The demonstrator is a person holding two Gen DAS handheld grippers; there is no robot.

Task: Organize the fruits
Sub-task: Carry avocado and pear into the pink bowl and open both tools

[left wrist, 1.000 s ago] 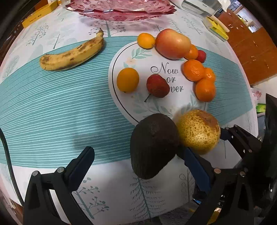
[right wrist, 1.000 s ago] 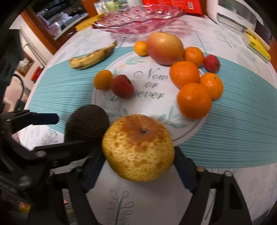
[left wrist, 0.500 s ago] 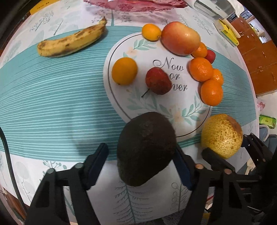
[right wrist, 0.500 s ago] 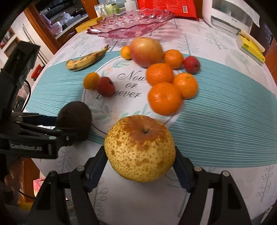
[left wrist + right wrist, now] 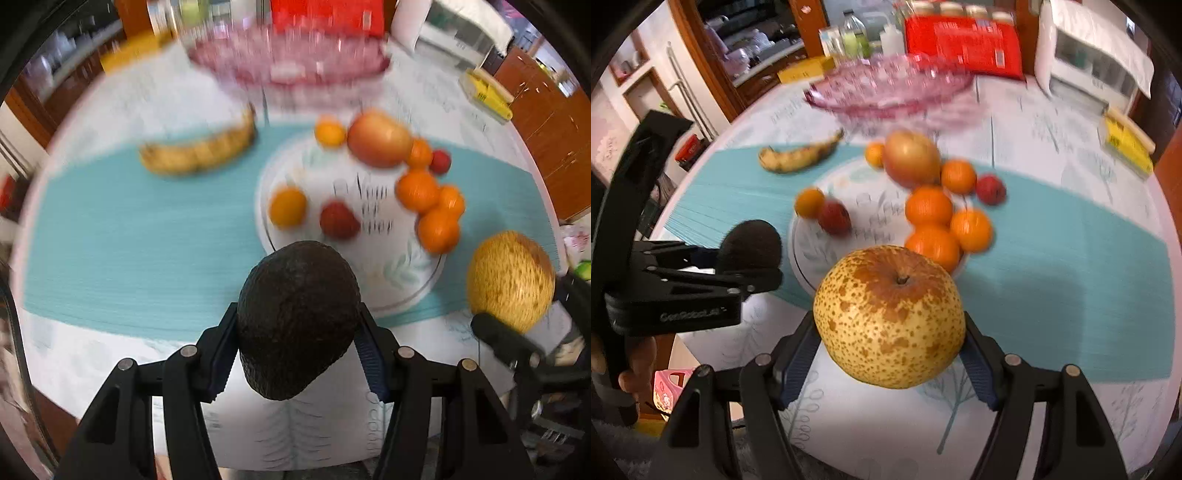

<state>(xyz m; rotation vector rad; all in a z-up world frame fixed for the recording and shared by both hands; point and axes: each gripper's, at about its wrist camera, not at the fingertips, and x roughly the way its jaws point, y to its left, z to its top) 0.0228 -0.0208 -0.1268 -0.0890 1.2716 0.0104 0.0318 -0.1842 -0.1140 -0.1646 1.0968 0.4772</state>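
My left gripper (image 5: 295,354) is shut on a dark avocado (image 5: 297,317) and holds it above the table's near edge; the avocado also shows in the right wrist view (image 5: 750,245). My right gripper (image 5: 890,354) is shut on a speckled yellow pear (image 5: 890,315), seen too in the left wrist view (image 5: 511,280). On the tablecloth lie a banana (image 5: 799,157), an apple (image 5: 912,158), several oranges (image 5: 929,206) and small red fruits (image 5: 833,218). A pink glass bowl (image 5: 886,88) stands at the back.
A yellow box (image 5: 1126,144) lies at the right edge. A white appliance (image 5: 1093,66), a red package (image 5: 964,46) and bottles (image 5: 855,37) stand behind the bowl. The left gripper's body (image 5: 665,288) sits left of the pear.
Both grippers have lifted and pulled back with their fruit. The left gripper has closed fully on the avocado. The views now tilt up and show the bowl and the room behind.
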